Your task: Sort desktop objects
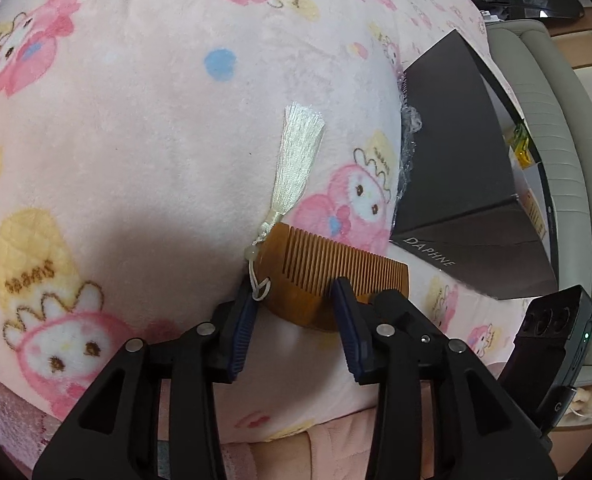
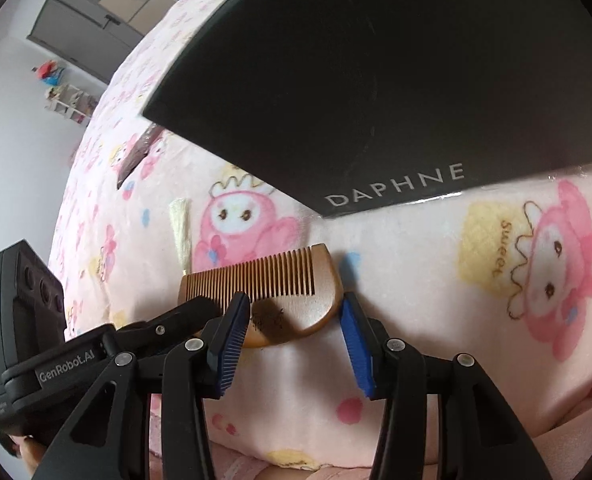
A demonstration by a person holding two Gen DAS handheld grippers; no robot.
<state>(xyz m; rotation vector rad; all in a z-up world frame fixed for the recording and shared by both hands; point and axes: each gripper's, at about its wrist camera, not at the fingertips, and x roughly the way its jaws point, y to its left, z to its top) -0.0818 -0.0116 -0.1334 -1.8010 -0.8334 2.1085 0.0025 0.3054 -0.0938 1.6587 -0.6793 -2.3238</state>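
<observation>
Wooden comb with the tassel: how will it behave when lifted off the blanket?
The comb looks like rigid wood, so it probably stays stiff and light. Its fine teeth may be fragile if squeezed. The tassel is loose thread and will likely dangle. The left gripper and right gripper both straddle it, open.

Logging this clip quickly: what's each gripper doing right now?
Left gripper: open, straddling the wooden comb, not clamped.
Right gripper: open around the same comb.
</observation>
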